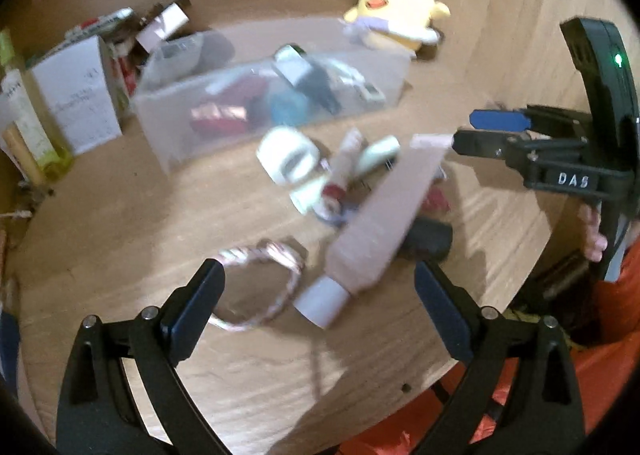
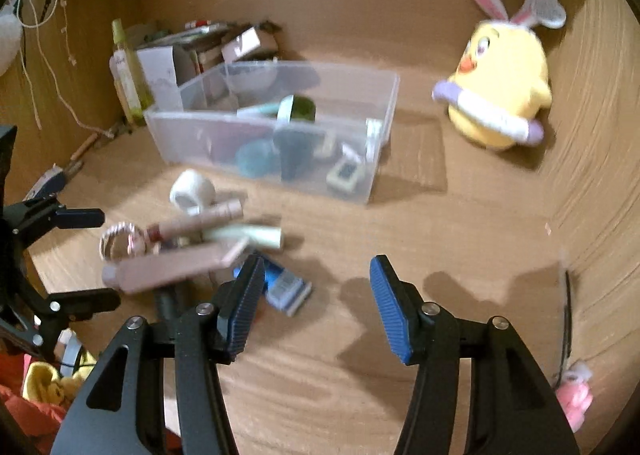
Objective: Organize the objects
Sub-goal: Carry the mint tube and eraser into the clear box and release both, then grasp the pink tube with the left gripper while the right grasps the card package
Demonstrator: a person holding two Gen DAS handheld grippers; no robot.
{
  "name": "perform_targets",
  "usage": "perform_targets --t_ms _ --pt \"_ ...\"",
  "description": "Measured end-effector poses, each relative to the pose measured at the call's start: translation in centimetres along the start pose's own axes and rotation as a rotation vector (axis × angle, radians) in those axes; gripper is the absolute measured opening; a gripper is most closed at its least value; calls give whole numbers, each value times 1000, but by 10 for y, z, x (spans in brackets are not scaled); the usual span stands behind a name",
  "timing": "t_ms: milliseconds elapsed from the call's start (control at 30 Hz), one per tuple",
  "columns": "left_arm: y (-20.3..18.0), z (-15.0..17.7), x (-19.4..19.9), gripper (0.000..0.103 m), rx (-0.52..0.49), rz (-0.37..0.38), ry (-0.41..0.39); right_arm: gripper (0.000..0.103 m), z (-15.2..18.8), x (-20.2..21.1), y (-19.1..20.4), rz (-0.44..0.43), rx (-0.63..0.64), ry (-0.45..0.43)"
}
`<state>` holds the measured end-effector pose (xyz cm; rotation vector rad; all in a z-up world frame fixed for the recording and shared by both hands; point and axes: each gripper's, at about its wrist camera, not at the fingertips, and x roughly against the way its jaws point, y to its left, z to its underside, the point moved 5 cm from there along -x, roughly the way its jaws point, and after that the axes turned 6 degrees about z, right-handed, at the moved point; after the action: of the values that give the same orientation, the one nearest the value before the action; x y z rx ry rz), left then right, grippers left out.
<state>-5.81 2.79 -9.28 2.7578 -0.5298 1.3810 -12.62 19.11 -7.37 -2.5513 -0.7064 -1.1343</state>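
Both grippers hang empty over a wooden desk: the left gripper spread wide, the right gripper parted about halfway. Between them and the half-filled clear bin lies a loose heap, its nearest piece a pink tube with a white cap. The tube looks light, soft-walled and slick; a grip across its flat midsection seems safest.

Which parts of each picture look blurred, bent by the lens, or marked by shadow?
Left wrist view: motion blur smears the clear bin and the pink tube; the left gripper stays sharp; the table edge curves. Right wrist view: the loose pile is streaked, the plush chick soft; the right gripper throws dark shadows on the wood, and black corners frame the picture.
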Motion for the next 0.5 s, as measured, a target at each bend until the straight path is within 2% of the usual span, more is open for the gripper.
perform_targets --t_ms 133,200,267,367,433,500 --pt "-4 3 -8 97 -3 15 6 57 7 -10 5 -9 23 28" --pt "-6 2 -9 91 -7 22 -5 57 7 -17 9 -22 41 42" --pt "-6 0 -11 72 -12 33 0 57 6 -25 14 -41 60 56" --pt "-5 -1 -16 55 -5 50 7 57 2 -35 19 -48 92 73" --pt "-3 0 -18 47 -2 60 13 57 1 -41 22 -51 111 85" --pt "-2 1 -17 44 -2 60 4 57 -1 -45 25 -58 122 90"
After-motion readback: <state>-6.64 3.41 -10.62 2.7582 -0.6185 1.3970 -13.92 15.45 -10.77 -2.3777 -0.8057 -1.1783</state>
